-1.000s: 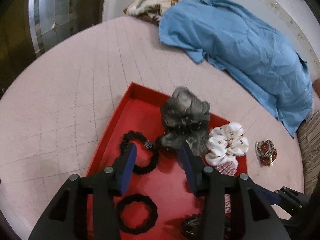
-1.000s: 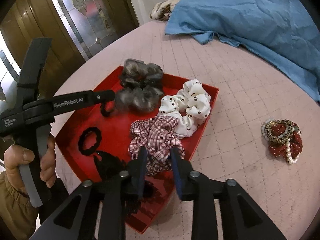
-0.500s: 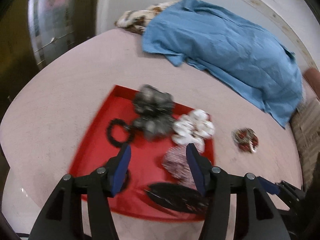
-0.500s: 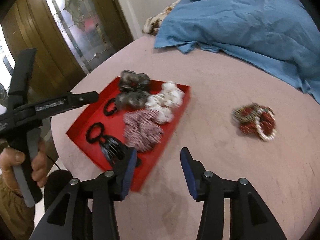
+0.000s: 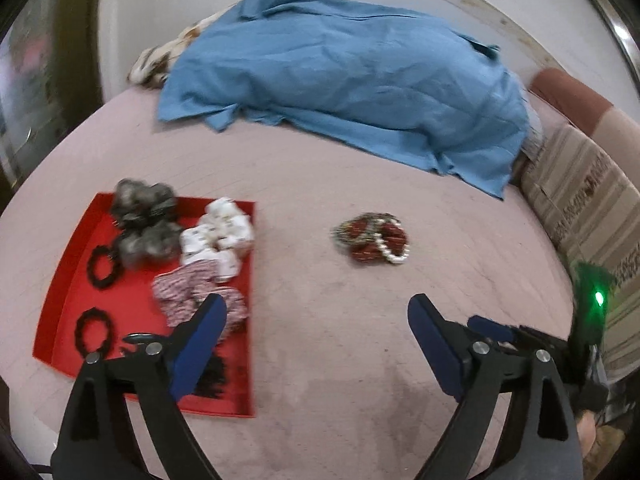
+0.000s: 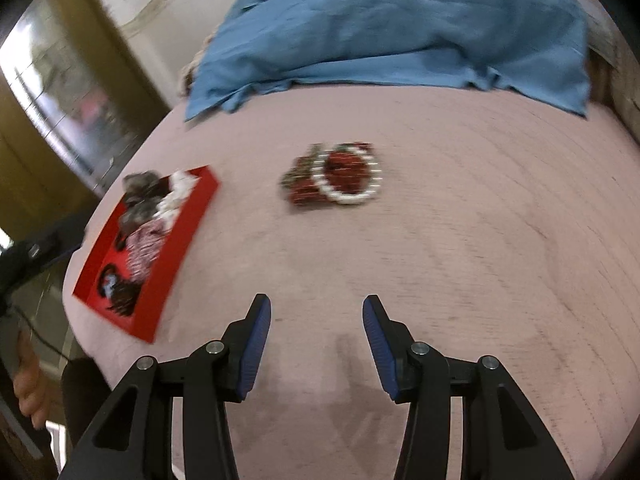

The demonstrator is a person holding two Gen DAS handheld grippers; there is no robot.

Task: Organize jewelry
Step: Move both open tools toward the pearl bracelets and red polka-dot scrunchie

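A pile of red, pearl and gold bracelets (image 5: 373, 237) lies on the pink bedspread, right of a red tray (image 5: 70, 276). The pile also shows in the right wrist view (image 6: 334, 174), ahead of my right gripper (image 6: 316, 320), which is open and empty. The tray (image 6: 188, 224) holds a grey fuzzy scrunchie (image 5: 142, 222), a white dotted scrunchie (image 5: 220, 232), a plaid scrunchie (image 5: 192, 292), two black hair ties (image 5: 94, 328) and a black hair clip (image 5: 210, 372). My left gripper (image 5: 316, 320) is wide open and empty, above the bedspread right of the tray.
A blue garment (image 5: 340, 76) lies across the back of the bed, over a patterned cloth (image 5: 160, 60). A striped cushion (image 5: 584, 200) is at the right edge. A glass-paned door (image 6: 68, 92) stands at the left.
Both grippers have pulled back from the tray and swung right toward the bracelet pile. Both have opened wider. The tray now sits to the left in both views.
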